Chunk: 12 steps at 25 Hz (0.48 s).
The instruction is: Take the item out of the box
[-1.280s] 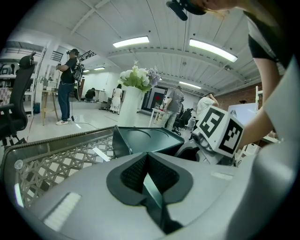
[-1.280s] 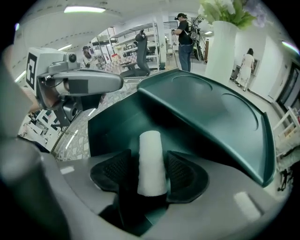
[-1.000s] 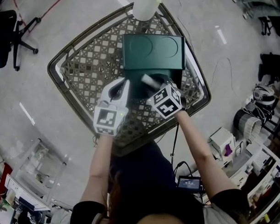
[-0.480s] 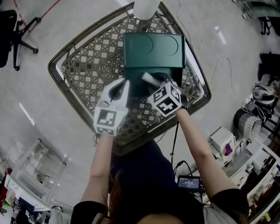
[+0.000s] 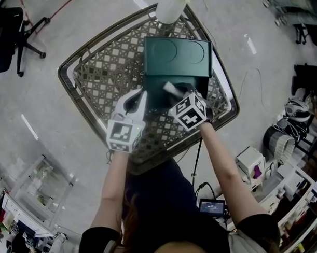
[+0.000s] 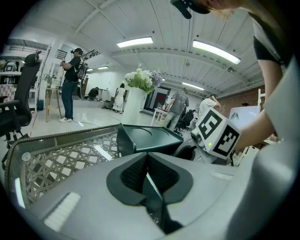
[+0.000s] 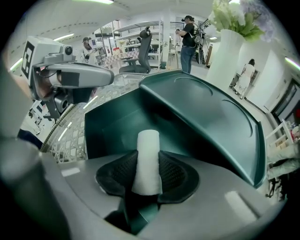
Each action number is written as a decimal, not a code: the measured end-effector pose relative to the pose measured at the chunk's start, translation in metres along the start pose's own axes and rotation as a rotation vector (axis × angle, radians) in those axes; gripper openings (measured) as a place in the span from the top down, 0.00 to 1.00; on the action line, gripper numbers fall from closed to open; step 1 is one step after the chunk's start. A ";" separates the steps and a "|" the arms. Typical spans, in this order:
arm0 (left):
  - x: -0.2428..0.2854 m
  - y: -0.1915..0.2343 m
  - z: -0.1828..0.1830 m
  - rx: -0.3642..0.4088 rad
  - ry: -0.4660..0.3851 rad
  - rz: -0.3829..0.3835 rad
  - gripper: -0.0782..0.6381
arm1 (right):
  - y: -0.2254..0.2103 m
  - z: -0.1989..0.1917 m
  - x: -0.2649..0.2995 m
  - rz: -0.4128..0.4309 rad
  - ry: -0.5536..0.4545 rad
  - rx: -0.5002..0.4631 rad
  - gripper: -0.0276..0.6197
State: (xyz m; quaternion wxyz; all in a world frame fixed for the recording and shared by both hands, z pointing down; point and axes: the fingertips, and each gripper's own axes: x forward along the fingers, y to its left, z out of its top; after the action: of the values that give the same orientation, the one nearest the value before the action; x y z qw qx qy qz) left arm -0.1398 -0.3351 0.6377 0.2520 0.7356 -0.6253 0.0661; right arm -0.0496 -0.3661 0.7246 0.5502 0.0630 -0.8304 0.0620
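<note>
Right gripper view only, fingers point(image 7: 119, 172) closing on roll point(image 7: 147, 159)

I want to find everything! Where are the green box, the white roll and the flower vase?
green box point(image 5: 177, 56), head view, middle of its open lid.
white roll point(image 7: 148, 159), right gripper view, middle of its side.
flower vase point(image 6: 132, 105), left gripper view, its white body.

Looked like an open lab hall: strip lights point(image 6: 135, 42), office chair point(image 5: 0, 48), shelving point(image 7: 126, 29), cable point(image 5: 250, 78) across polished floor point(image 5: 43, 101).
</note>
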 end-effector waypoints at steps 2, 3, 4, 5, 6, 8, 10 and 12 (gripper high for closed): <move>-0.002 0.000 0.001 0.003 0.005 0.001 0.88 | 0.001 0.000 -0.002 -0.005 -0.002 0.008 0.75; -0.002 0.000 0.001 0.005 0.006 -0.001 0.88 | 0.001 0.000 -0.003 -0.009 -0.005 0.011 0.75; -0.003 0.000 0.002 0.006 0.007 -0.003 0.88 | 0.001 -0.001 -0.004 -0.014 -0.006 0.012 0.75; -0.004 0.000 0.002 0.009 0.006 -0.005 0.88 | 0.001 -0.001 -0.005 -0.020 -0.004 0.008 0.75; -0.004 -0.001 0.001 0.012 0.007 -0.006 0.88 | 0.002 -0.002 -0.006 -0.025 0.000 0.003 0.75; -0.006 0.000 0.001 0.018 0.007 -0.007 0.88 | 0.002 -0.001 -0.007 -0.030 0.003 -0.002 0.75; -0.007 0.001 0.003 0.019 0.006 -0.005 0.88 | 0.001 0.001 -0.009 -0.037 -0.001 0.004 0.75; -0.009 0.001 0.004 0.020 0.009 -0.005 0.88 | 0.000 0.002 -0.013 -0.051 -0.010 0.013 0.75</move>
State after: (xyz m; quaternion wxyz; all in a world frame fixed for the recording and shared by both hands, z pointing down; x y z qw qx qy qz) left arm -0.1433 -0.3290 0.6308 0.2477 0.7395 -0.6215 0.0748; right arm -0.0468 -0.3662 0.7121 0.5471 0.0880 -0.8307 0.0533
